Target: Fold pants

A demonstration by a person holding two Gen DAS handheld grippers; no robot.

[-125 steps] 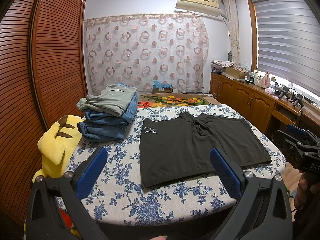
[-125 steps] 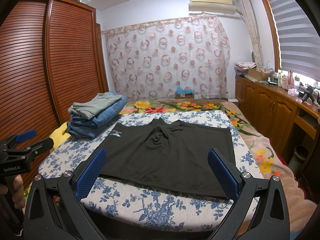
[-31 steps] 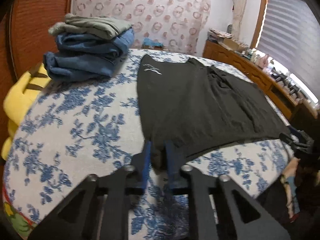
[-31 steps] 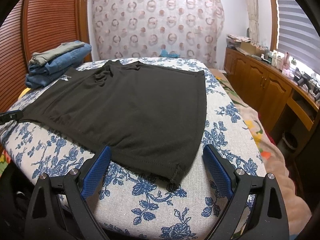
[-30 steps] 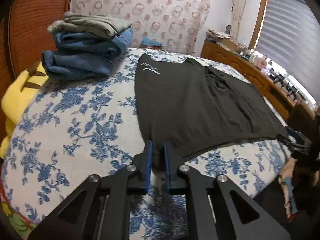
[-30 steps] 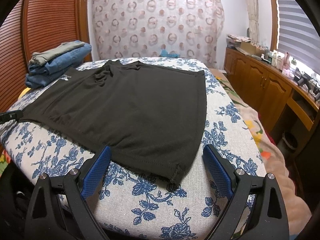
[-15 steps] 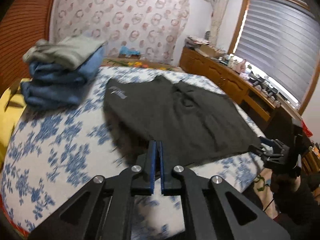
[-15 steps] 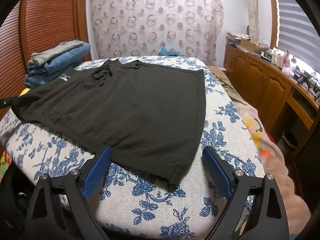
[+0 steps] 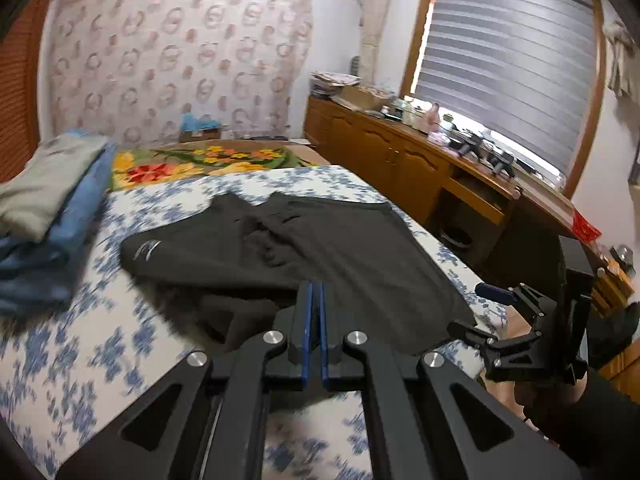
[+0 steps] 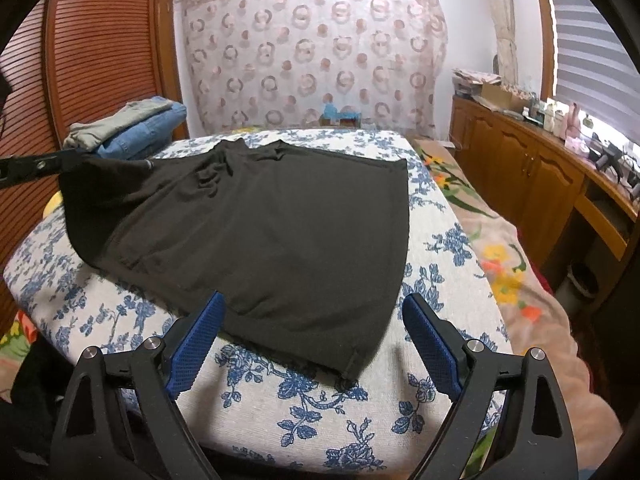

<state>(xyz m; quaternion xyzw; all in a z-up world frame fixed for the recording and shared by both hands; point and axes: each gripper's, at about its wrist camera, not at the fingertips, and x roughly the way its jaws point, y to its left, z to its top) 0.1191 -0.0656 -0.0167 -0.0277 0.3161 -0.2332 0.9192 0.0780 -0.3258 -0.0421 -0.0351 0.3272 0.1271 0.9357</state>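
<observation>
The left gripper point(image 9: 313, 296), its blue-padded jaws pinched nearly together on a corner of the black shorts point(image 9: 344, 248), holds that corner raised off the floral-print table cover point(image 9: 80, 360); the lift appears meant to carry one side of the garment across the other for a lengthwise fold. From the opposite side, the raised cloth hangs as a dark flap point(image 10: 104, 208) below the left tool's tip, clear of the surface.

The right gripper point(image 10: 316, 340) waits with its jaws spread wide, straddling the near hem of the shorts point(image 10: 280, 240) without touching it. Its position at the other corner suggests it is placed to pin or take that edge so the fabric does not drag while the left side travels. The rest of the garment lies flat on the table, waistband toward the far end, a small white logo point(image 9: 146, 249) showing near the lifted side.

A stack of folded clothing, blue jeans point(image 10: 148, 130) beneath a grey-green pair of trousers point(image 10: 116, 120), sits at the table's far-left corner, just beyond the shorts; likely where the finished fold will go. A patterned curtain point(image 10: 312, 52) and wooden cabinets point(image 10: 520, 176) frame the room. The fold itself looks barely begun.
</observation>
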